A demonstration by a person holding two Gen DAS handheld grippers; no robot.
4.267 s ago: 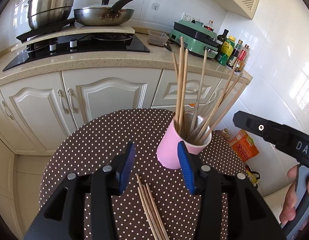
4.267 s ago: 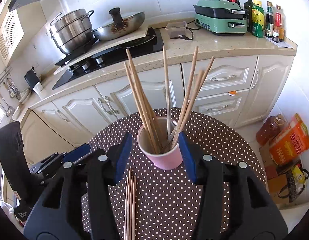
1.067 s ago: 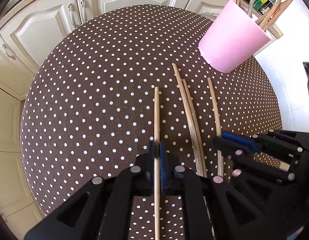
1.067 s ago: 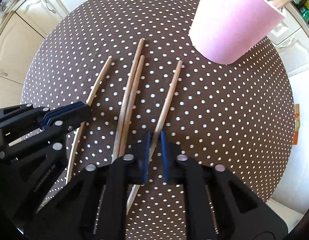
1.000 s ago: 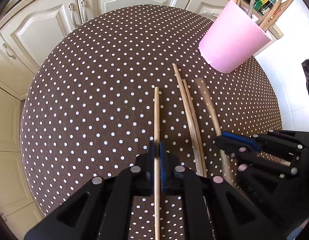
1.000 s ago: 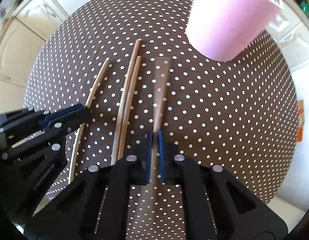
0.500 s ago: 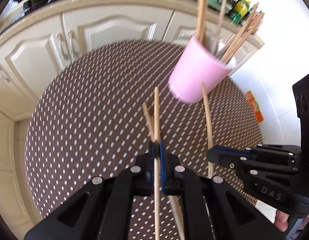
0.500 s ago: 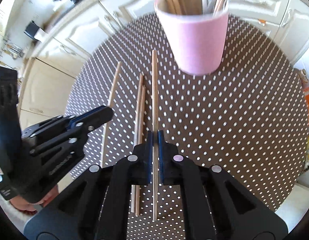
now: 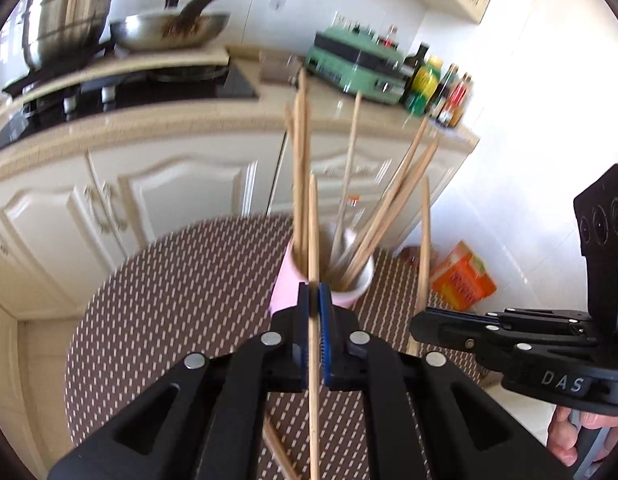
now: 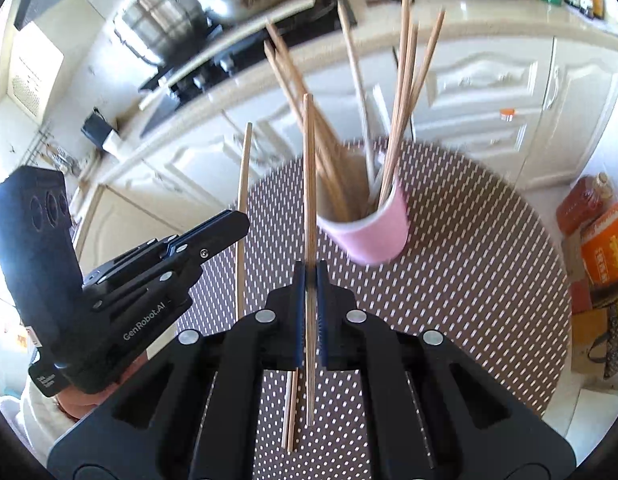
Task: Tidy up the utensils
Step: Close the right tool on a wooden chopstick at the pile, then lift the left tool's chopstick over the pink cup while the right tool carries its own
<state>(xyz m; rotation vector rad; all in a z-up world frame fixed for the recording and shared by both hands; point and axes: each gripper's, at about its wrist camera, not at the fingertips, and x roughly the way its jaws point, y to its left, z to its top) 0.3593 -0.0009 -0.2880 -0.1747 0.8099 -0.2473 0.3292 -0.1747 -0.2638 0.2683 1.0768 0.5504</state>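
A pink cup [image 9: 285, 284] holding several wooden chopsticks stands on the round brown polka-dot table [image 9: 181, 280]; it also shows in the right wrist view [image 10: 373, 236]. My left gripper [image 9: 313, 300] is shut on one chopstick [image 9: 313, 224], lifted and pointing up just in front of the cup. My right gripper [image 10: 310, 276] is shut on another chopstick [image 10: 308, 168], lifted left of the cup. Each gripper shows in the other's view, the right one [image 9: 425, 320] and the left one [image 10: 229, 220]. Two chopsticks [image 10: 291, 412] lie on the table below the right gripper.
Cream kitchen cabinets and a counter [image 9: 149, 120] stand behind the table, with a stove, a steel pot [image 9: 65, 12], a pan, a green appliance [image 9: 353, 64] and bottles. An orange box [image 9: 465, 276] and a bottle sit on the floor to the right.
Both grippers have risen from the table, each carrying its chopstick, and tilted up so that the sticks stand near the cup. Two chopsticks stay on the table.
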